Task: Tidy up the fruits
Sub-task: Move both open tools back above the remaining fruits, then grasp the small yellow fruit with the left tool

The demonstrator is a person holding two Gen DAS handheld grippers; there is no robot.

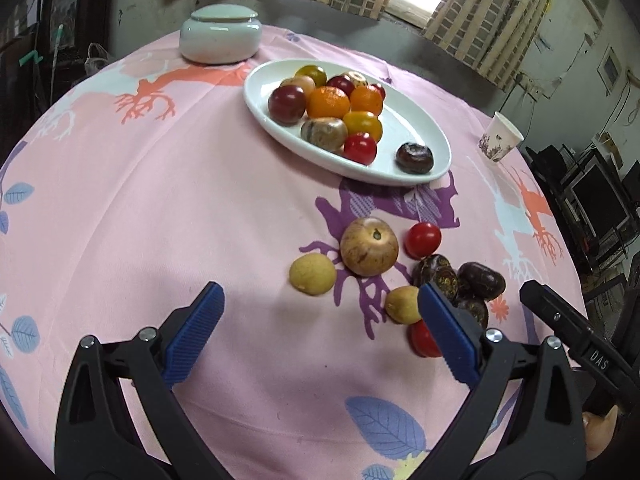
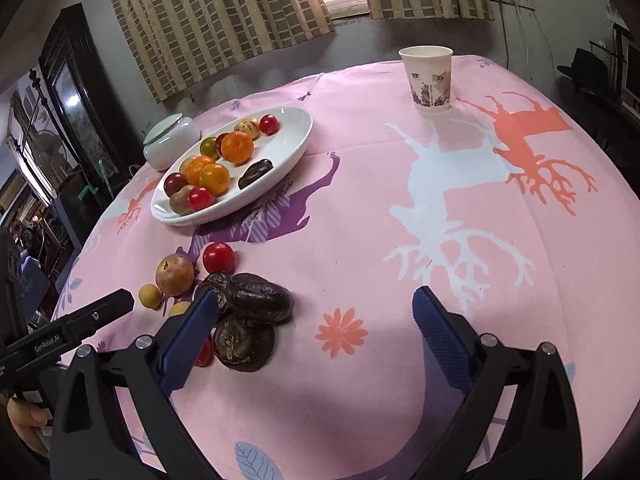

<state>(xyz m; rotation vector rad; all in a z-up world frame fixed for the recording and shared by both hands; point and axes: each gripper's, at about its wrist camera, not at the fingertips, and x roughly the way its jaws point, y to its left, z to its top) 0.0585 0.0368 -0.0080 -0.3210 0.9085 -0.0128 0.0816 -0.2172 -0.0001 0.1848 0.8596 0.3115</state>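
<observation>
While both tools are held above the pink tablecloth (image 1: 160, 200), the left gripper (image 1: 320, 320) and right gripper (image 2: 316, 316) are spread wide, with nothing gripped. A heap of fruit is piled on the white plate (image 1: 416, 120); loose fruits (image 1: 369, 251) are scattered just before it, near the paper cup (image 2: 430, 80).

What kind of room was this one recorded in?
Probably a lived-in home or workshop room: a table under a pink printed tablecloth, checked curtains at a window, and stacked monitors against the wall.
</observation>
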